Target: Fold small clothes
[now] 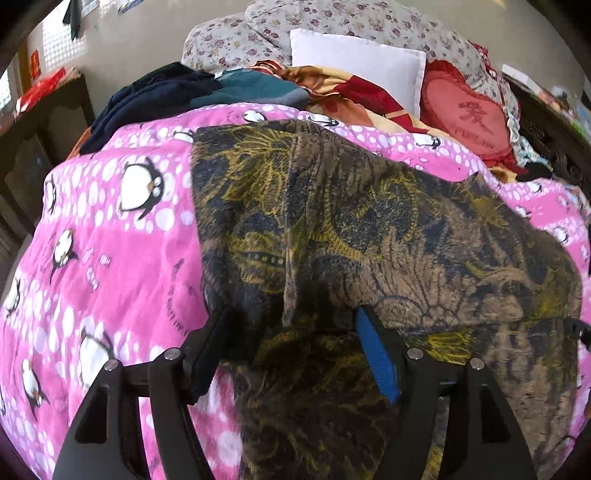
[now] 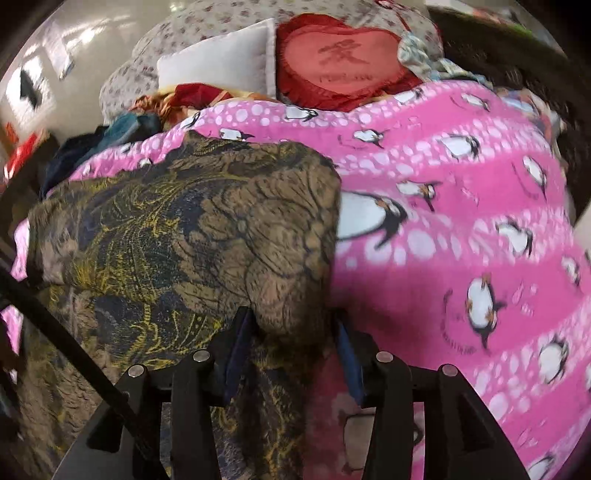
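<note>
Nearest, the left tongs [image 1: 291, 332] and right tongs [image 2: 291, 325] stand open around folds of the patterned garment [image 1: 369, 229]. It lies half-folded on the pink penguin blanket [image 1: 122, 258]; more folding looks left. Pillows [image 1: 354, 62] sit far.

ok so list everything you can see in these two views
patterned garment: 1, brown, navy and yellow print, on the quilt, partly folded over
penguin quilt: 1, pink with white dots, covers the bed
white pillow: 1, behind the quilt
heart cushion: 1, red, beside the white pillow
floral bedding: 1, pale with small flowers, at the back
dark clothes pile: navy and teal, rear left
left gripper: 1, black, fingers spread, cloth between them
right gripper: 1, black, fingers spread around a fold of the garment
</note>
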Tool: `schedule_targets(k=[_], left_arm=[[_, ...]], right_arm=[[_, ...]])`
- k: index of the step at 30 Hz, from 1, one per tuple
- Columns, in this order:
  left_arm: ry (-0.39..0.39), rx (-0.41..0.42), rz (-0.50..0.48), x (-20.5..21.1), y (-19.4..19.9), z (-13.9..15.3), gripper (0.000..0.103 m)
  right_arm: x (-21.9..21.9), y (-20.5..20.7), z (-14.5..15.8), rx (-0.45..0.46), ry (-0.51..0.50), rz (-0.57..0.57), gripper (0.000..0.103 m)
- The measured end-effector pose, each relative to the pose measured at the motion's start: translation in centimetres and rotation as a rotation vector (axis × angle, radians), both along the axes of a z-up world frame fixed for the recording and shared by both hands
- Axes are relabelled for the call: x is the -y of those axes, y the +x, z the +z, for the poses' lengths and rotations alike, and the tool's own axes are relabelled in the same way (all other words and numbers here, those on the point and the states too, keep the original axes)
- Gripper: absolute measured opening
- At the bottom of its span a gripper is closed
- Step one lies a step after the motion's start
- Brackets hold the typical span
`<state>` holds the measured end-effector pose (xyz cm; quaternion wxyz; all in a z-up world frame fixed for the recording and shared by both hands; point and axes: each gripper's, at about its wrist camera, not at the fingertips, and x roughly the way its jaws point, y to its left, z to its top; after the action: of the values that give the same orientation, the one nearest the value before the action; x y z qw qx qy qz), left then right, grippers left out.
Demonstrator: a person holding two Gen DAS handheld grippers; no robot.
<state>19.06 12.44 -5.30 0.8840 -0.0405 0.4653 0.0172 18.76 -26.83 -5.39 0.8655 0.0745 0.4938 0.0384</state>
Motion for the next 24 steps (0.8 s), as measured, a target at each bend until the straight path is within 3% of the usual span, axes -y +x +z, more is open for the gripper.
schedule_targets(k=[2,6,10,14,18,21,24], left_arm=[[-0.028,0.008,-0.016,-0.4,-1.3,1.1,0.069],[-0.059,0.015,-0.047,-1.0,-4.7,2.7,0.07],[-0.102,-0.013,-0.103,-1.2,-8.8,3.6,0.076],[-0.094,-0.009,-0.157,-1.2,-13.3,4.5,0.081],[-0.096,-0.05,-0.201,-1.2,-18.0,4.4,0.086],[-0.084,-0.089,-0.212,-1.2,-20.9,3.4,0.086],[-0.099,-0.119,-0.185,-2.0,-23.3,2.1,0.086]], right_arm=[[0.0,-1.9,1.6,0.02,0.029,0.046,0.049],[0.6,-6.8,5.3,0.049,-0.037,0.089,0.068],[2.6,-11.8,8.6,0.054,-0.015,0.074,0.072],[4.3,-17.6,12.0,0.071,-0.046,0.07,0.075],[5.8,-23.0,14.9,0.084,-0.053,0.078,0.09],[5.7,-25.6,14.6,0.087,-0.038,0.11,0.094],[4.5,-26.7,10.6,0.019,0.021,0.156,0.094]])
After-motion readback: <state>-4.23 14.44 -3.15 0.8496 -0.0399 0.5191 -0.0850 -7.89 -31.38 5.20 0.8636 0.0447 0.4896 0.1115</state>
